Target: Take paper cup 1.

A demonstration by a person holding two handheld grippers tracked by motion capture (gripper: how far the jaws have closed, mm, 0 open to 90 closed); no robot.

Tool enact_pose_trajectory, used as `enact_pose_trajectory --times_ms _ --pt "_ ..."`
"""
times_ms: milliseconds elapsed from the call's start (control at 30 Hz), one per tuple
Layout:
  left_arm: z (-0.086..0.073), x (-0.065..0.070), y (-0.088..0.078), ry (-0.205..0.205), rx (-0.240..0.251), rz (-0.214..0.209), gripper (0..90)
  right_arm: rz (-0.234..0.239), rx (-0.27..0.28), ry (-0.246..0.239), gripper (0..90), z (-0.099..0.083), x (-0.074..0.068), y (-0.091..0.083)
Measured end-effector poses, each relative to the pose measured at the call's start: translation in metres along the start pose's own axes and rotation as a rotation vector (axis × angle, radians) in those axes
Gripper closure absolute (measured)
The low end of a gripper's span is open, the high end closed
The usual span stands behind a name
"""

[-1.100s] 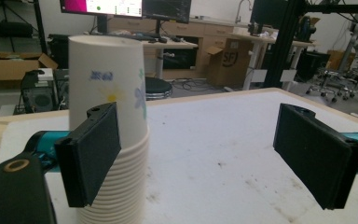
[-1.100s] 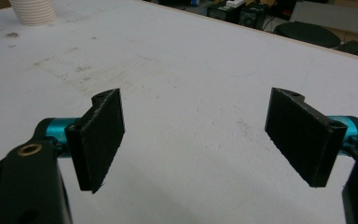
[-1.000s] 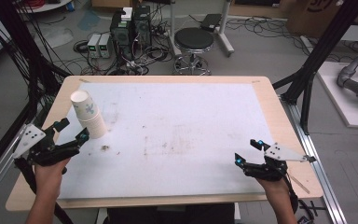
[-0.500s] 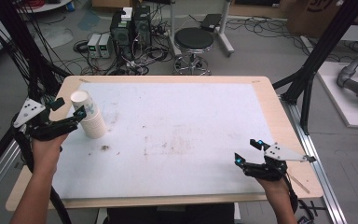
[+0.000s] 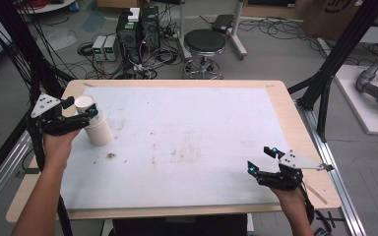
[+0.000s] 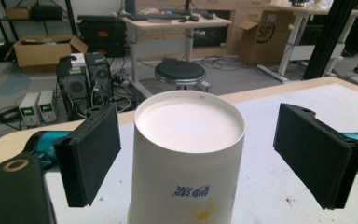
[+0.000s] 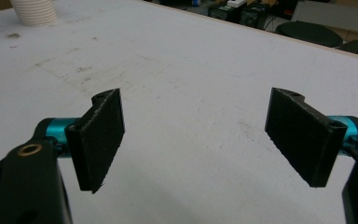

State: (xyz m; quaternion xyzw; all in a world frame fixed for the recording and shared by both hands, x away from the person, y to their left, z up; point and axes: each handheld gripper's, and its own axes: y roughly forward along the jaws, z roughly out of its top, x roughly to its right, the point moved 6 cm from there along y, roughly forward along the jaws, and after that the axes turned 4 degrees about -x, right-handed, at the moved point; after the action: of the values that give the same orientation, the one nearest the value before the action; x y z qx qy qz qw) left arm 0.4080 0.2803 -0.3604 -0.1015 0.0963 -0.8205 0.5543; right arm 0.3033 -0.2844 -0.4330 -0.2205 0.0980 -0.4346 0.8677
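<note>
Cups (image 5: 94, 123) in a white stack stand upside down at the left side of the high view, near the left edge of the white bench (image 5: 187, 147). My left tool (image 5: 81, 114) is at the top of this stack, with one black jaw on each side of the uppermost cup. In the left gripper view this cup (image 6: 186, 158) is in the middle of the frame, base upward, with blue characters and a yellow flower printed on its wall. The jaws are spread wide there: I see a clear gap between the cup and the left pad (image 6: 91, 154), and a bigger gap between the cup and the right pad (image 6: 314, 154), so nothing is gripped. My right tool (image 5: 262, 160) is in the lower right of the high view, low over the bench near its front edge and well apart from the cups. In the right gripper view its jaws are also spread wide, with bare white surface between them, and the ribbed lower part of the stack (image 7: 33, 11) is in the upper left corner of the frame. A small dark spot (image 5: 111, 156) lies on the bench just below the stack in the high view. Behind the bench, at the upper middle of that view, a black stool (image 5: 204, 46) stands on the floor among cables.
</note>
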Motion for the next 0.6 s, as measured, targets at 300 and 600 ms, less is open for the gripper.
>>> enact_pose_trajectory --times_ms 300,600 --pt "-0.005 -0.0065 0.013 -0.018 -0.006 0.002 17.4 0.001 -0.003 0.002 20.3 -0.0015 0.001 0.0004" --pt "-0.0064 -0.0068 0.0145 -0.015 0.001 -0.019 26.7 0.0 -0.007 0.007 20.4 -0.0025 0.0018 0.0002"
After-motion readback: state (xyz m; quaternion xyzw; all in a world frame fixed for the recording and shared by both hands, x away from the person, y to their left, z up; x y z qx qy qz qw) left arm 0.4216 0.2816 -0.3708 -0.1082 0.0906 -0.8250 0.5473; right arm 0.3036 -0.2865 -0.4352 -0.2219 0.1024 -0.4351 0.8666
